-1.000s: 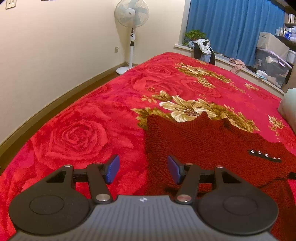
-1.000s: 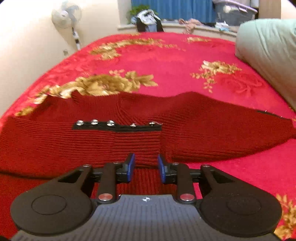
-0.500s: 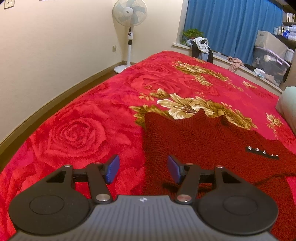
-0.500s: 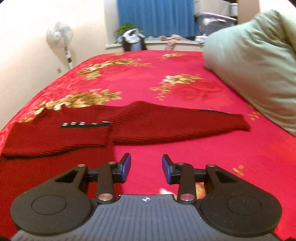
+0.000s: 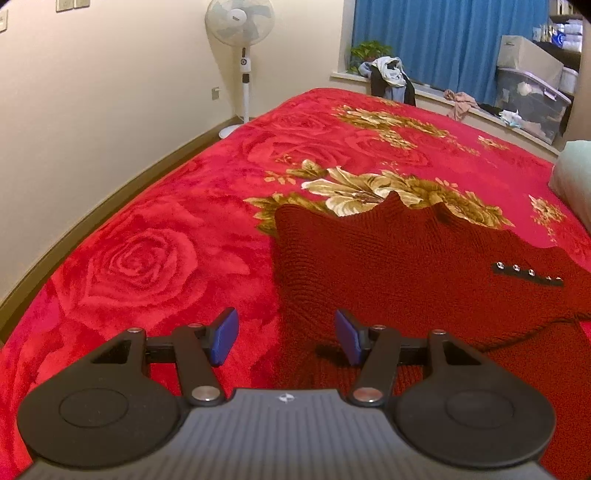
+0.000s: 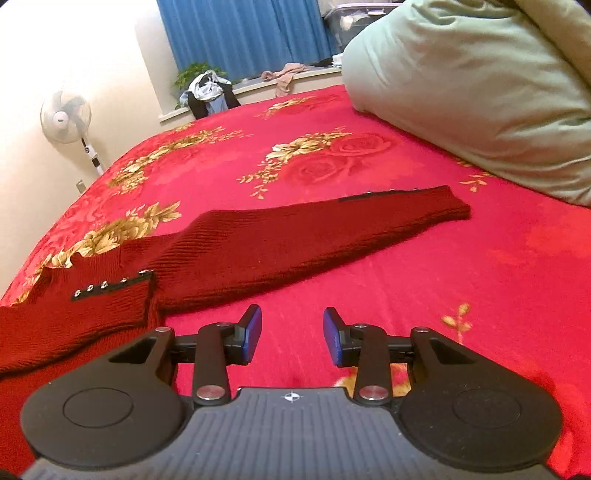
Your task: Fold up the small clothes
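A dark red knitted sweater [image 5: 406, 266] lies flat on the red rose blanket [image 5: 140, 258]. One sleeve is folded across the body, its black studded cuff [image 5: 528, 274] lying on top. The other sleeve [image 6: 295, 240] stretches out to the right toward the pillow. My left gripper [image 5: 286, 334] hangs open over the sweater's left edge, nothing pinched between its blue pads. My right gripper [image 6: 291, 334] stands open over bare blanket, just right of the folded cuff [image 6: 110, 295] and in front of the outstretched sleeve, holding nothing.
A large pale green pillow [image 6: 480, 92] fills the right side of the bed. A standing fan [image 5: 240, 22] is by the wall past the bed's left edge. Loose clothes [image 5: 389, 79] and storage boxes [image 5: 528, 85] line the window ledge under blue curtains.
My right gripper has swung to the right, off the folded sleeve and onto open blanket, with its jaws a little wider. The left gripper has stayed almost in place.
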`<state>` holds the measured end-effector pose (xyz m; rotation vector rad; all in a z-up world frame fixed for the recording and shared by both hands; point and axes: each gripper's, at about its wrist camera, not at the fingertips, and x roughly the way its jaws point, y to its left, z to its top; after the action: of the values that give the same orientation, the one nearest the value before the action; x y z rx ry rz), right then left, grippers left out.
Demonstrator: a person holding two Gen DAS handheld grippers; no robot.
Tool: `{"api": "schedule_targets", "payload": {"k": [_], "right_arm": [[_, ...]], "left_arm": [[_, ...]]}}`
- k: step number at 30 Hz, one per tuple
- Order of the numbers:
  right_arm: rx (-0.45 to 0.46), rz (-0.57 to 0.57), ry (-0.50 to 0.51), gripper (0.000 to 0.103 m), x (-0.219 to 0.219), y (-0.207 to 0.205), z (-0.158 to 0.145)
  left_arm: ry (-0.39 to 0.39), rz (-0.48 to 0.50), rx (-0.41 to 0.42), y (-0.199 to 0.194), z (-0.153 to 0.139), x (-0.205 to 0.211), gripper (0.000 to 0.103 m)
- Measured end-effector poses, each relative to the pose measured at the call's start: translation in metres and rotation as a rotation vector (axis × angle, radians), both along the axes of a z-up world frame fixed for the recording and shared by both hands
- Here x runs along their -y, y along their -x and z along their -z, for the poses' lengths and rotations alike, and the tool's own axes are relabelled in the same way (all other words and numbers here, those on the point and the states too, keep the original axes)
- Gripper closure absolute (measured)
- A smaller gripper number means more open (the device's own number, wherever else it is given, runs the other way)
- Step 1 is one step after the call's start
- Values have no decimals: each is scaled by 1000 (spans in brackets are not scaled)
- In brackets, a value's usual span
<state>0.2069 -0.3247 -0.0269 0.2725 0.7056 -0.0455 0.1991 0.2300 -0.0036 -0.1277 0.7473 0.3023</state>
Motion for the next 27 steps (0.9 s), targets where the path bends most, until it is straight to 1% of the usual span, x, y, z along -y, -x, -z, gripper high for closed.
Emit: {"api": "schedule_targets", "payload": {"k": [4, 8, 10, 14, 18, 24, 27], "right_arm": [[-7, 5, -11, 64, 8, -26, 13], [-16, 53, -74, 64, 23, -52, 26], [-12, 95, -112, 63, 31, -62, 32], [-11, 142, -188, 63, 47, -80, 42], [-18, 163, -201, 63, 57, -95, 50], [-48, 233, -233, 63, 77, -107, 69], [-39, 239, -243, 63, 83, -110, 70]], "left_arm": [[-4, 27, 12, -1, 0, 7, 39], [-36, 56, 11, -2, 2, 13, 39], [-54, 68, 8, -3, 5, 15, 39], [-73, 68, 20, -6, 7, 16, 39], [-74, 77, 42, -8, 5, 17, 39], [-118, 116, 39, -14, 8, 29, 39], [-106, 118, 50, -15, 7, 29, 39]]}}
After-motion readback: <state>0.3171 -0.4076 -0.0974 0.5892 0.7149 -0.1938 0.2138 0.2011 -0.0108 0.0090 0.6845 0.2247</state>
